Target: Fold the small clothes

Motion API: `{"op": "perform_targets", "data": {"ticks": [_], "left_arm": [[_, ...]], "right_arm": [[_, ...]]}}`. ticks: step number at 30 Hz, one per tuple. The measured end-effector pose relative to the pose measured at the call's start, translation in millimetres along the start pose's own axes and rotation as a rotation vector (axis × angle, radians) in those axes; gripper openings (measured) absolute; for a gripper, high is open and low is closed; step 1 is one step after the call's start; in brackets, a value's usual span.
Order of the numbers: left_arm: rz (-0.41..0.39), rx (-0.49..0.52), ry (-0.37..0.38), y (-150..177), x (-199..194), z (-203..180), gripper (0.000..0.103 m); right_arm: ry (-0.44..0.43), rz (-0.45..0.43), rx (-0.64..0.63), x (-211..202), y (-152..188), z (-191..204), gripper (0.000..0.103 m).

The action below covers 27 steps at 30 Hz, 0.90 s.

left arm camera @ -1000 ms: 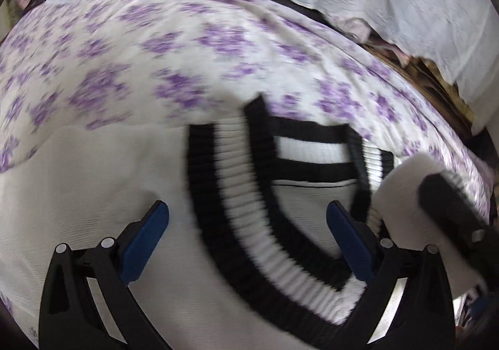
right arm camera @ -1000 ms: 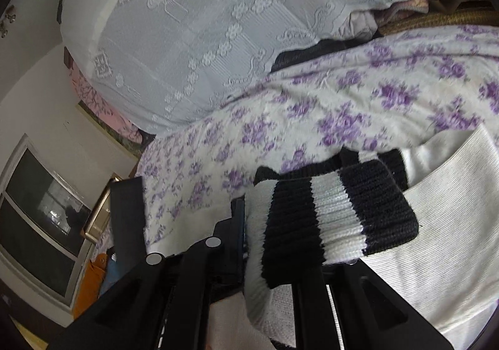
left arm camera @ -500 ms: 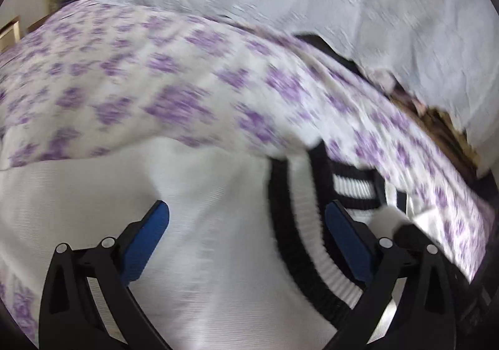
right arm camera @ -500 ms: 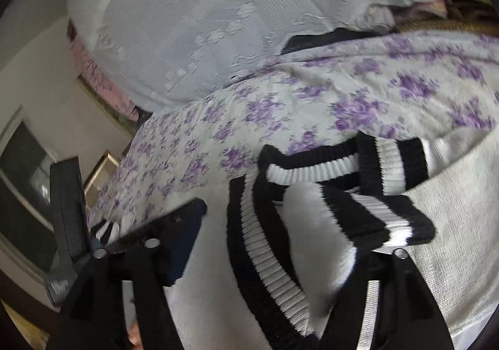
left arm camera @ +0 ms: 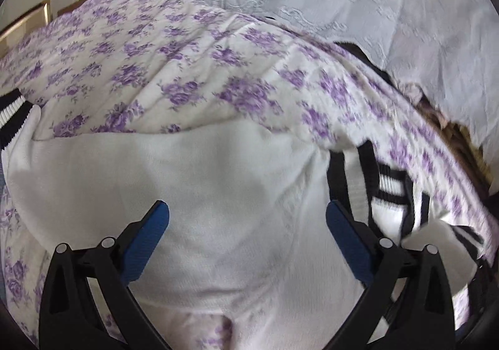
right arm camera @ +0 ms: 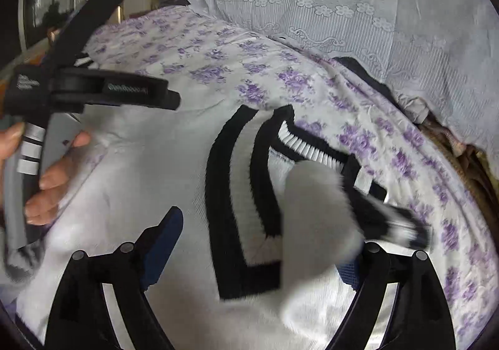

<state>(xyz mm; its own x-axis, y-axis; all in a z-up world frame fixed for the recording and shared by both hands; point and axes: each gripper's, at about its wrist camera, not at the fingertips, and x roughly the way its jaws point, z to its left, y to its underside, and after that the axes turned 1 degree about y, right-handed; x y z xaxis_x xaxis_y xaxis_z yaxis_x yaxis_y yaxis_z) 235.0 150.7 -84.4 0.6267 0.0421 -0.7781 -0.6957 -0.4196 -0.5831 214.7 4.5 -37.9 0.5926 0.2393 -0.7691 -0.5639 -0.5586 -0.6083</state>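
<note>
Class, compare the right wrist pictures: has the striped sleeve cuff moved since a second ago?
Yes. The striped cuff, earlier clamped by the right gripper, now hangs right of the open jaws, beside the V-neck collar.

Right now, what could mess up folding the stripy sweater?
The sleeve lies loosely across the striped V-neck collar, and the open right gripper does not grip it, so it may slide off the fold. The open left gripper hovers over the sweater body, where a ridge has bunched up; a grab there might crease it.
</note>
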Motion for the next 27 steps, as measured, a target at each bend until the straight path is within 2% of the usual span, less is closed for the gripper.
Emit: {"op": "perform_targets", "data": {"ticks": [3, 5, 7, 8, 10, 11, 13, 14, 15, 17, 19, 21, 22, 25, 26, 27], "left_arm": [[-0.001, 0.075, 0.0, 10.4, -3.0, -19.1, 0.098], [-0.005, 0.147, -0.009, 19.2, -4.7, -37.1, 0.098], [0.001, 0.206, -0.022, 27.6, -4.3, -50.4, 0.098], [0.008, 0.225, -0.023, 31.6, -3.8, -55.3, 0.098], [0.035, 0.26, -0.007, 40.5, -3.1, -65.1, 0.098], [0.048, 0.268, 0.01, 43.9, -4.1, -69.7, 0.098], [0.071, 0.285, 0.06, 53.3, -9.9, -80.6, 0.098], [0.071, 0.304, 0.073, 58.9, -13.8, -88.0, 0.098], [0.053, 0.348, 0.071, 66.9, -21.2, -101.0, 0.098], [-0.012, 0.445, 0.012, 81.0, -32.4, -128.6, 0.098], [-0.08, 0.571, -0.099, 94.9, -37.2, -165.2, 0.098], [-0.131, 0.649, -0.224, 98.3, -30.7, -193.7, 0.098], [-0.152, 0.67, -0.297, 95.8, -21.6, -207.5, 0.099], [-0.167, 0.677, -0.414, 82.0, -1.5, -223.2, 0.099], [-0.146, 0.665, -0.421, 78.4, 1.6, -223.4, 0.099], [-0.114, 0.637, -0.376, 75.6, -1.6, -219.5, 0.099]], "right_arm": [[-0.072, -0.09, 0.182, -16.3, 17.6, -34.0, 0.093], [-0.223, -0.178, 0.399, -23.6, 31.8, -64.7, 0.094], [-0.405, -0.191, 0.56, -20.6, 40.0, -85.6, 0.094], [-0.446, -0.21, 0.604, -21.7, 41.9, -93.9, 0.094], [-0.428, -0.273, 0.694, -30.2, 50.8, -112.4, 0.094], [-0.446, -0.296, 0.746, -33.5, 57.3, -122.7, 0.094], [-0.567, -0.323, 0.88, -34.9, 76.2, -147.0, 0.094], [-0.589, -0.338, 0.938, -37.5, 85.1, -157.4, 0.095], [-0.572, -0.36, 0.986, -42.0, 92.8, -167.7, 0.098], [-0.467, -0.406, 1.021, -55.3, 106.5, -183.9, 0.1], [-0.345, -0.403, 1.037, -60.3, 113.8, -198.4, 0.1], [-0.256, -0.368, 1.055, -59.9, 119.6, -205.6, 0.1], [-0.228, -0.357, 1.061, -58.4, 122.1, -207.1, 0.1], [-0.147, -0.307, 1.04, -51.9, 123.5, -212.4, 0.1], [-0.134, -0.304, 1.026, -49.4, 126.5, -214.4, 0.1], [-0.116, -0.299, 1.016, -49.8, 127.9, -216.4, 0.1]]}}
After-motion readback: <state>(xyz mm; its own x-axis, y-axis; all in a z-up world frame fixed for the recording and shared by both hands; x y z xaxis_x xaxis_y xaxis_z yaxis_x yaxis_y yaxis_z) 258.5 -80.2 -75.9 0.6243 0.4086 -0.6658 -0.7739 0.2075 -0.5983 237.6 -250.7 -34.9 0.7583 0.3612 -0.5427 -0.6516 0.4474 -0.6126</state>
